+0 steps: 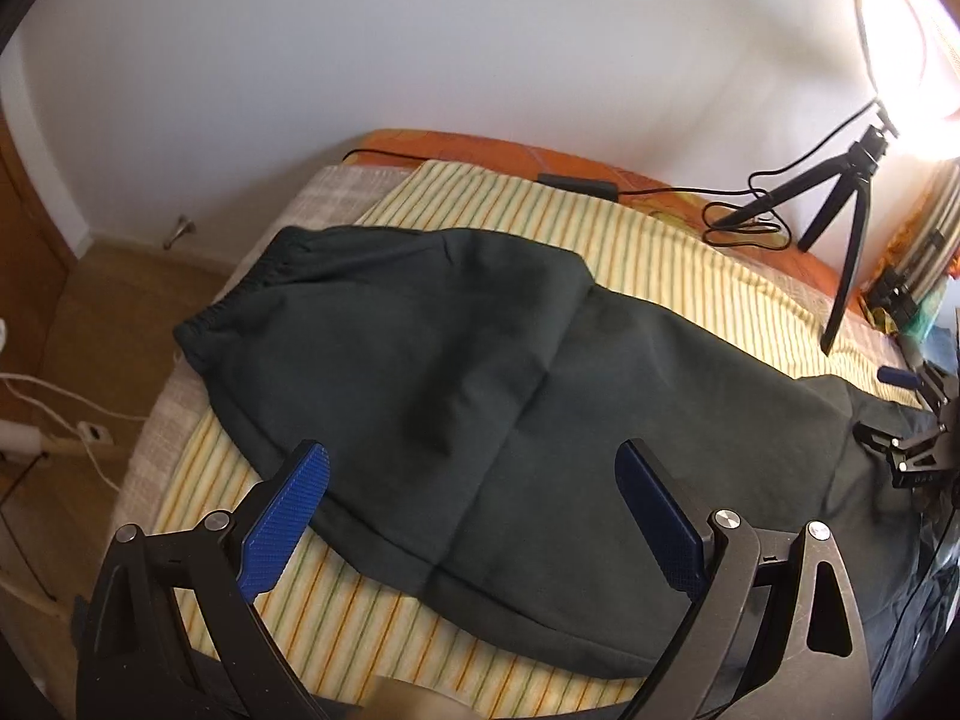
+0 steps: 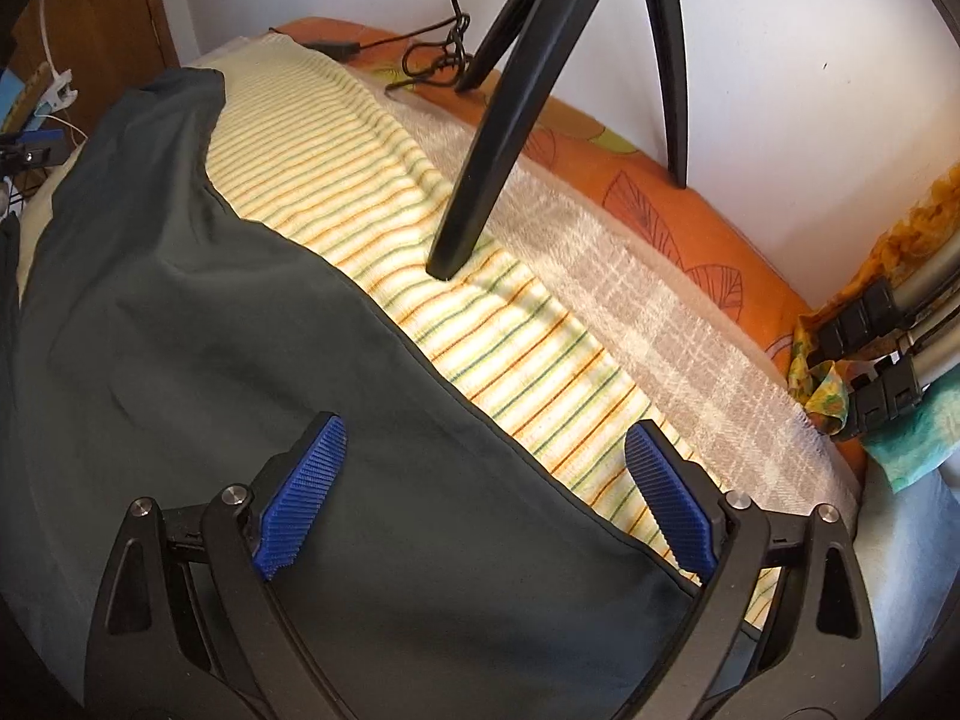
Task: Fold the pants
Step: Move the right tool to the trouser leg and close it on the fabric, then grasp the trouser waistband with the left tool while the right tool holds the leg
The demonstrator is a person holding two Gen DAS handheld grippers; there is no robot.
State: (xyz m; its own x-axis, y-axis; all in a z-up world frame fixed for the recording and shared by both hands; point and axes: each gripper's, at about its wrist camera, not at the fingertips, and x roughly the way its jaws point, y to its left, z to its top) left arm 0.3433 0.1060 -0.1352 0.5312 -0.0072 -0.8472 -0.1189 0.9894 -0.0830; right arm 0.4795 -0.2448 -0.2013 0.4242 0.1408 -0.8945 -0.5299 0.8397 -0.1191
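Note:
Dark green pants lie flat on a striped cloth spread over a bed. Their elastic waistband is at the far left. My left gripper hovers open above the near edge of the pants, blue pads wide apart and nothing between them. In the right wrist view the pants fill the left side, and their far edge runs diagonally across the striped cloth. My right gripper is open just above that edge, one pad over the fabric and the other over the cloth.
A black tripod with a bright lamp stands on the bed's far side, and one leg rests on the cloth close to the pants. A black cable lies on the orange sheet. Silver stand legs are at the right. The floor drops off to the left.

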